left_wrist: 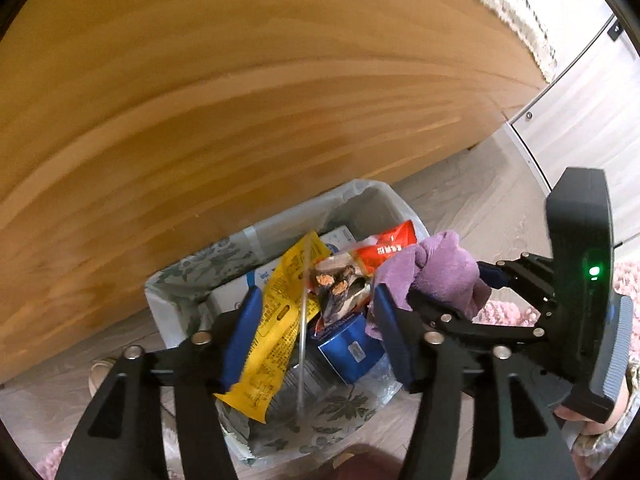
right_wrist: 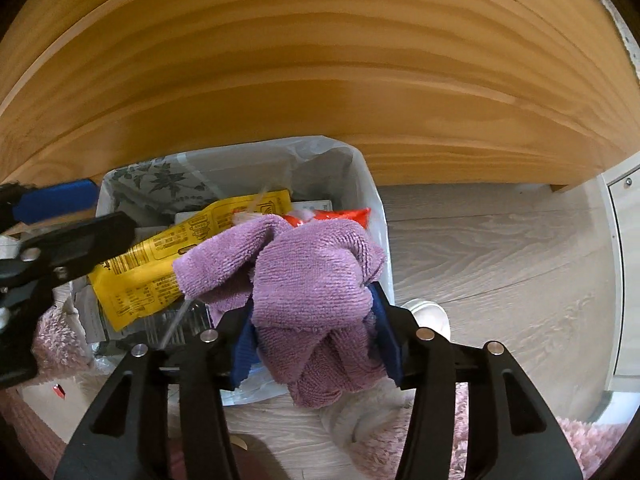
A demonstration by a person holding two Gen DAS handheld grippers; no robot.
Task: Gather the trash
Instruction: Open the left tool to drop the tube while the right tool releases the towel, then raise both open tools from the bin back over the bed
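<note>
A white trash bin with a floral liner stands on the floor against a wooden panel. In it lie a yellow wrapper, a red packet, a snack wrapper and a blue package. My left gripper is open right above the bin, with the yellow wrapper between its fingers, untouched by the right one. My right gripper is shut on a purple cloth over the bin's right side.
A large wooden panel rises right behind the bin. Grey wood floor lies to the right, with a white cabinet beyond. Pink fluffy rug sits near the front, and a white round object lies beside the bin.
</note>
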